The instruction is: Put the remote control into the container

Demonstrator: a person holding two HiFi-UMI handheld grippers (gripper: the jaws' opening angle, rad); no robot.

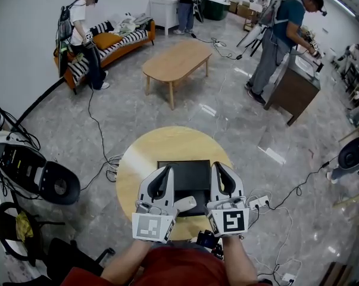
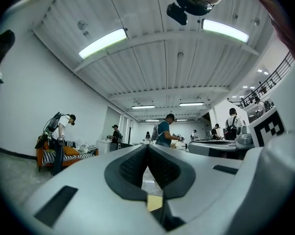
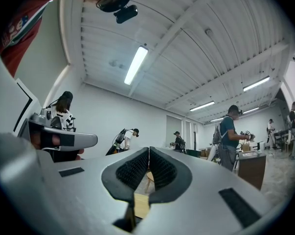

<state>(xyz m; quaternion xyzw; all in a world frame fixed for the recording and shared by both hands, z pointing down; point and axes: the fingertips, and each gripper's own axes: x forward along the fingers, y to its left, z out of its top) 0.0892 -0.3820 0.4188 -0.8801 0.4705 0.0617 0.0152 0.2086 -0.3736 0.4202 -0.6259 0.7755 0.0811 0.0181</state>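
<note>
Presently listed: left gripper, jaws together, nothing between them; right gripper, likewise closed and empty. Remote control, pale, lies at the near edge of the black container on the round table; whether it is inside, we cannot tell. We would open one pair and close across the remote's long sides.

Round wooden tbl w/ 1 black container on it.

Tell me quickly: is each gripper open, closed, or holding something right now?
Left gripper: closed, jaws together, holding nothing.
Right gripper: closed, jaws together, holding nothing.
</note>
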